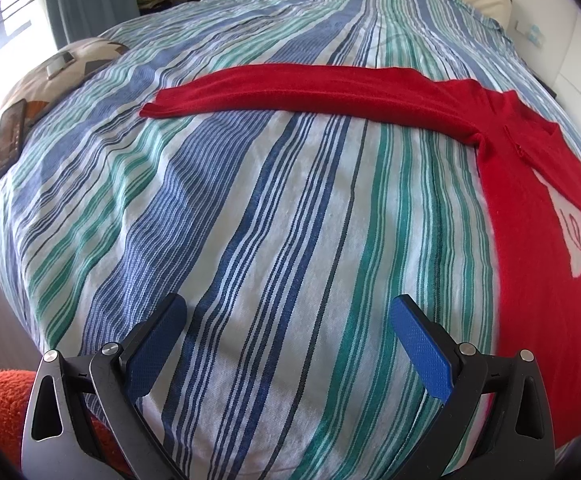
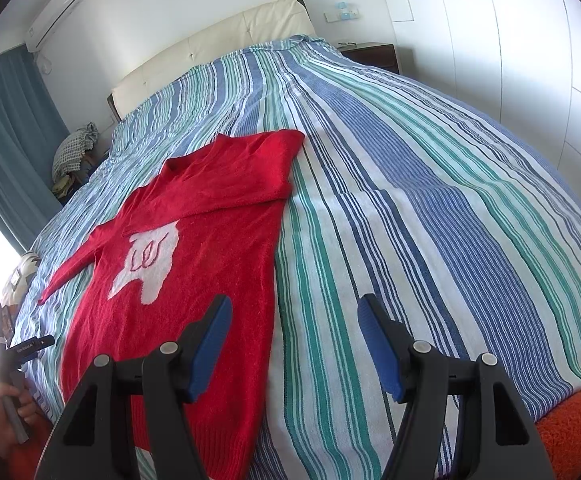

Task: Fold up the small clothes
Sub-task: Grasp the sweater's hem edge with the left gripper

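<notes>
Phone sat on a cushion far left. Left gripper hung over bare striped bedspread, fingers wide, empty. Sweater lay flat, one sleeve folded across chest. Right gripper wide, empty, over its right edge.

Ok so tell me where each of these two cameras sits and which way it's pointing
Left wrist: rides the left gripper, jaws open, facing across the striped bedspread at the red sweater and its outstretched sleeve.
Right wrist: rides the right gripper, jaws open, facing up the bed toward the headboard; the person's left hand shows at lower left.
Shared: the sweater, bedspread and headboard.
</notes>
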The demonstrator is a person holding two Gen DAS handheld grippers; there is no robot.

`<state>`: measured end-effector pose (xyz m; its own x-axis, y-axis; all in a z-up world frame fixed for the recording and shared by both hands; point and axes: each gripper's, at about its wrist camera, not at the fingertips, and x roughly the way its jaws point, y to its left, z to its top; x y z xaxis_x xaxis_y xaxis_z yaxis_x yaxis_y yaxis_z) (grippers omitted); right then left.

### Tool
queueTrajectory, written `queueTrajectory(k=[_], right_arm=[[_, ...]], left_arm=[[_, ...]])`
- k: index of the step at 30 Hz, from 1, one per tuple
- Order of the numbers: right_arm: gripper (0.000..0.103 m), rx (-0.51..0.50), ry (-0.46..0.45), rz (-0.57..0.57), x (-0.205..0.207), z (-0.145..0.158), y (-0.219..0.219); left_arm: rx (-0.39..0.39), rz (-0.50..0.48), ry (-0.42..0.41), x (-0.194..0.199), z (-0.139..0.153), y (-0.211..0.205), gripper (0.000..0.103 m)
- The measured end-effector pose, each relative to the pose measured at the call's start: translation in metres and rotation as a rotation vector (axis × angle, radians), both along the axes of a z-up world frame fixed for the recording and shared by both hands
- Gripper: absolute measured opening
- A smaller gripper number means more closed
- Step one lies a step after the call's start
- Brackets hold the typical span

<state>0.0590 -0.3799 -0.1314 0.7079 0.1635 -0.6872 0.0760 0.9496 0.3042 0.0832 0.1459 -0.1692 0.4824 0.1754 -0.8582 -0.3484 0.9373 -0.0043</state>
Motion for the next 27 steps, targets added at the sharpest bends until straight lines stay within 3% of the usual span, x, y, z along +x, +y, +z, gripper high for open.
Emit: queueTrajectory(k=[5,7,9,11,16,19,20,21,24,27], right_arm=[[0.065,-0.001,0.001,-0.001,0.0,0.0,0.0],[0.065,0.0,0.002,-0.003,0.0,0.001,0.0],[0.065,0.002,0.0,-0.004,-0.001,0.001,-0.001],[0.065,0.002,0.005,0.001,0.0,0.001,-0.001],[0.065,0.02,0.016,0.007,0.004,-0.003,-0.001],[0.065,0.022,0.022,0.015,0.005,-0.005,0.001],[0.065,0.02,0.025,0.018,0.006,-0.005,0.002],[0.065,0.018,0.027,0.02,0.006,-0.006,0.002],[0.065,0.01,0.032,0.024,0.006,-0.006,0.004],[0.065,0.001,0.05,0.031,0.007,-0.01,0.006]], left_arm=[[-0.023,-0.004,0.006,0.001,0.0,0.001,0.102],[-0.168,-0.012,-0.002,0.001,0.007,0.014,0.102],[-0.375,0.014,-0.086,-0.001,0.02,0.042,0.102],[-0.484,0.077,-0.165,0.0,0.033,0.075,0.102],[-0.522,0.275,-0.253,0.026,0.049,0.163,0.102],[-0.574,0.372,-0.21,0.049,0.032,0.202,0.099],[-0.593,0.409,-0.186,0.055,0.023,0.212,0.092],[-0.605,0.442,-0.161,0.06,0.014,0.22,0.084],[-0.644,0.514,-0.115,0.072,-0.01,0.23,0.081],[-0.621,0.516,-0.126,0.08,-0.014,0.228,0.076]])
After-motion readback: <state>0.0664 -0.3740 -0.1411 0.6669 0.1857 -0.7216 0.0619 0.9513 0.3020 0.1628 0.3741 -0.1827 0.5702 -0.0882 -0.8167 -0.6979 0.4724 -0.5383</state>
